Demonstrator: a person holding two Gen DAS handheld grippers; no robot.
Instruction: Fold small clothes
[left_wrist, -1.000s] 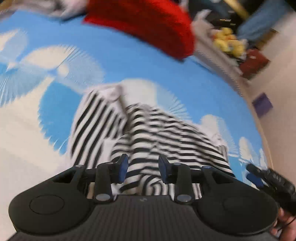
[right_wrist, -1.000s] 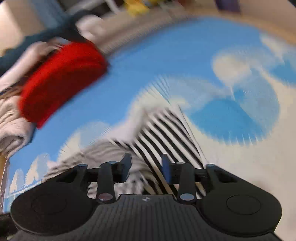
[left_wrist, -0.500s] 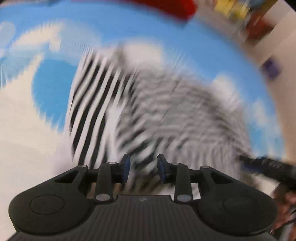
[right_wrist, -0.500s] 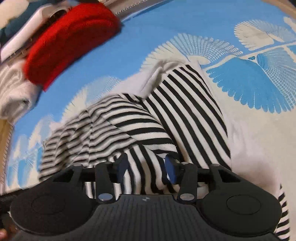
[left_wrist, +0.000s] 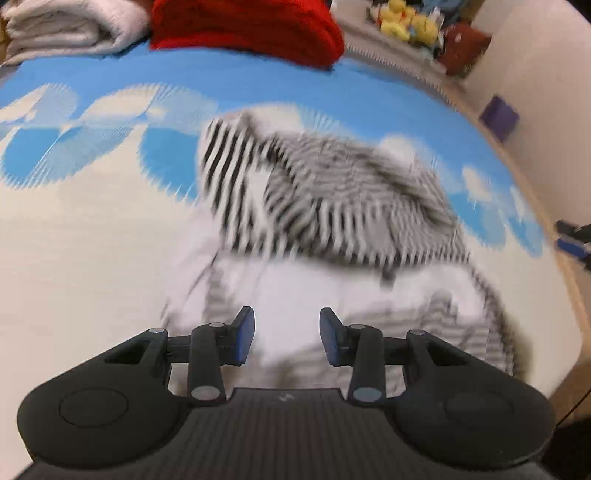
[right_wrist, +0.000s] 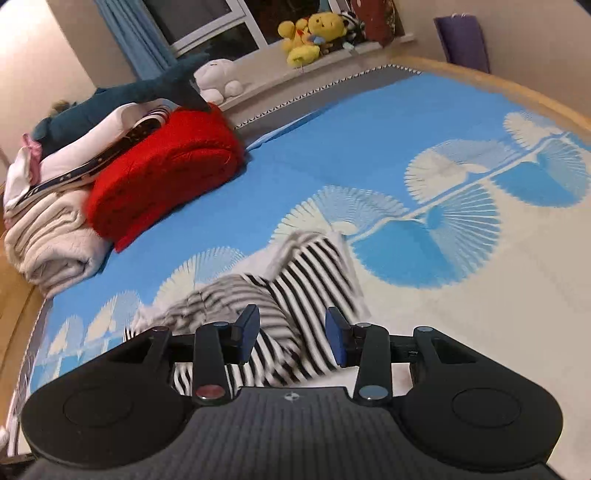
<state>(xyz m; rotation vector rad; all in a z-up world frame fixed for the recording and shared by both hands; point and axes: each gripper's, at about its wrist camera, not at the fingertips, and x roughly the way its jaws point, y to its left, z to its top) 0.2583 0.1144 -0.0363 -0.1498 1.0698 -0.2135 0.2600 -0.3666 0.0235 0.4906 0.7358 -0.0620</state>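
A small black-and-white striped garment (left_wrist: 332, 206) lies crumpled on the blue-and-white patterned mat (left_wrist: 92, 229); it is motion-blurred, with pale cloth (left_wrist: 314, 288) spread below it. My left gripper (left_wrist: 287, 341) is open and empty, just above the pale cloth. In the right wrist view the striped garment (right_wrist: 314, 273) lies on the mat (right_wrist: 461, 295) just ahead of my right gripper (right_wrist: 293, 339), which is open and empty above its near edge. The right gripper's tip also shows at the left wrist view's right edge (left_wrist: 572, 240).
A folded red knit (right_wrist: 166, 166) and folded white towels (right_wrist: 55, 240) sit at the mat's far edge, with a pile of clothes and a blue plush shark (right_wrist: 122, 96) behind. Plush toys (right_wrist: 314, 33) line the window sill. A wooden floor edge (right_wrist: 14, 314) borders the mat.
Both grippers have pulled back and up from the striped garment, which now lies farther ahead. Their jaws have stayed open. The garment has dropped into a looser heap.
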